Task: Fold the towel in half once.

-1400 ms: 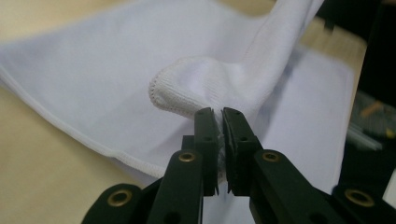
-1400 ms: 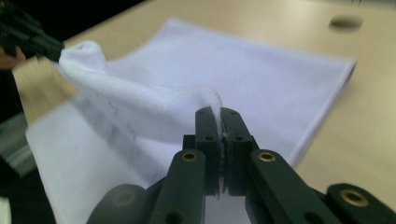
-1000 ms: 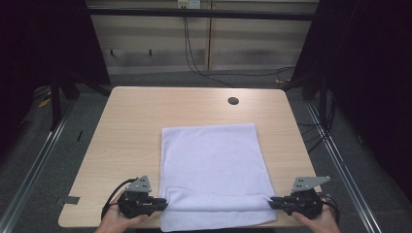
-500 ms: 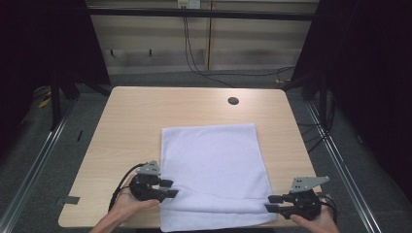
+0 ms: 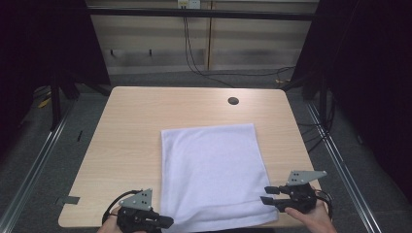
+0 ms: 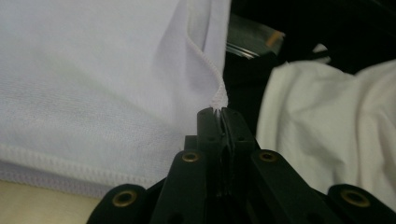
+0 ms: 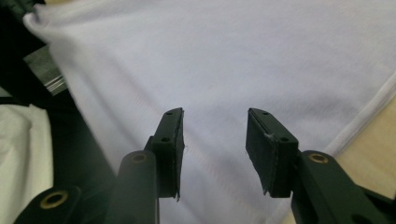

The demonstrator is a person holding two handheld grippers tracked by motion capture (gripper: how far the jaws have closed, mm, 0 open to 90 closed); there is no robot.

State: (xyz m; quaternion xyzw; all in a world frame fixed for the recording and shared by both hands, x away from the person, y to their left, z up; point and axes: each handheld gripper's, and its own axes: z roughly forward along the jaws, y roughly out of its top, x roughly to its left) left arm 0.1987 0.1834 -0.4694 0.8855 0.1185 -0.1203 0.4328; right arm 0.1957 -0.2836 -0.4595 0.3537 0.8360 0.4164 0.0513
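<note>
Pinching the towel's (image 5: 211, 172) near hem, the left claw (image 6: 218, 112) has just closed its jaws on the stitched corner at the lower left of the frame. The right claw (image 5: 266, 194) has been opening, jaws apart and holding nothing, cloth just beyond them. On the tabletop (image 5: 131, 126) the towel runs lengthwise away from both hands. Its near edge overhangs, partly cut off.

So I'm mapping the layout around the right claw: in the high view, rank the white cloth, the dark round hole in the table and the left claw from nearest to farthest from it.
1. White cloth: right beside the right claw, whose open jaws sit at its near right edge.
2. Left claw: across the cloth, at its near left corner.
3. Dark round hole: far side of the table, beyond the cloth.
</note>
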